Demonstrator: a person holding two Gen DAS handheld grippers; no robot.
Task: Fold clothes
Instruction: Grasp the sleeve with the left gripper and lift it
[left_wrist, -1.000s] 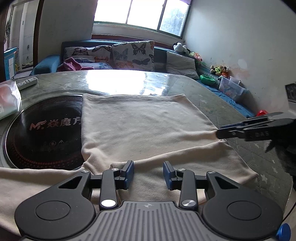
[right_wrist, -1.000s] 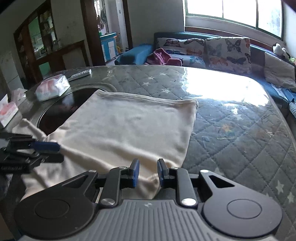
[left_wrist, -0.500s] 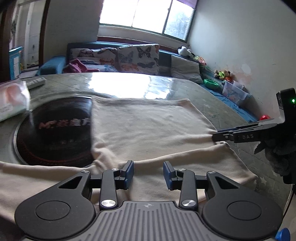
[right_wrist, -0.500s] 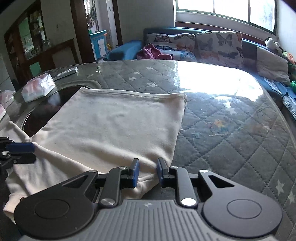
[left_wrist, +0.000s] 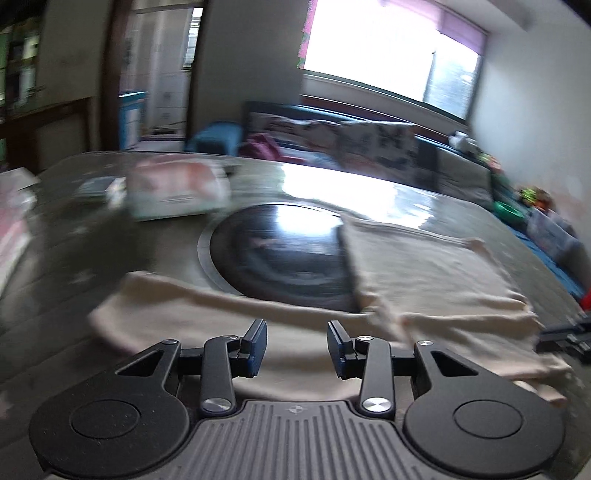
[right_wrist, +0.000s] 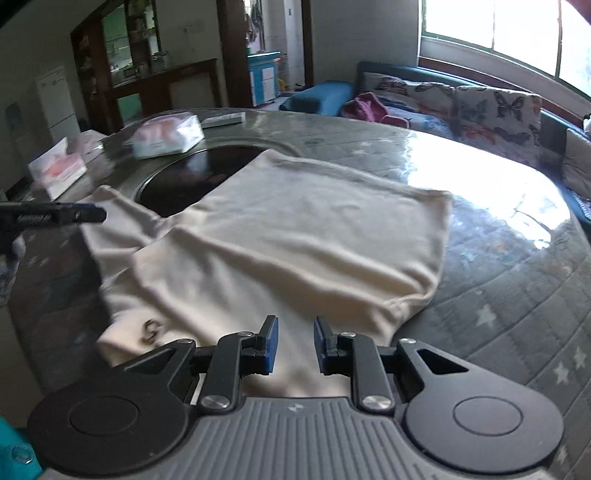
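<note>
The left gripper (left_wrist: 296, 347) has swung leftward since the earlier frame, blurring its view; its jaws stand spread over a sleeve, pinching nothing. The right gripper (right_wrist: 295, 345) hovers, jaws parted and empty, above the cream garment (right_wrist: 295, 236) spread mid-frame on the quilted table (right_wrist: 517, 266).

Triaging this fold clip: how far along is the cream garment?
Done: one side of the cream garment looks folded over its body, a layered edge near the right gripper. In hand: nothing; both grippers' fingers stand apart above the cloth, the left gripper near the sleeve. Left: that sleeve still lies spread out beside the round black hob; final folds remain.
</note>
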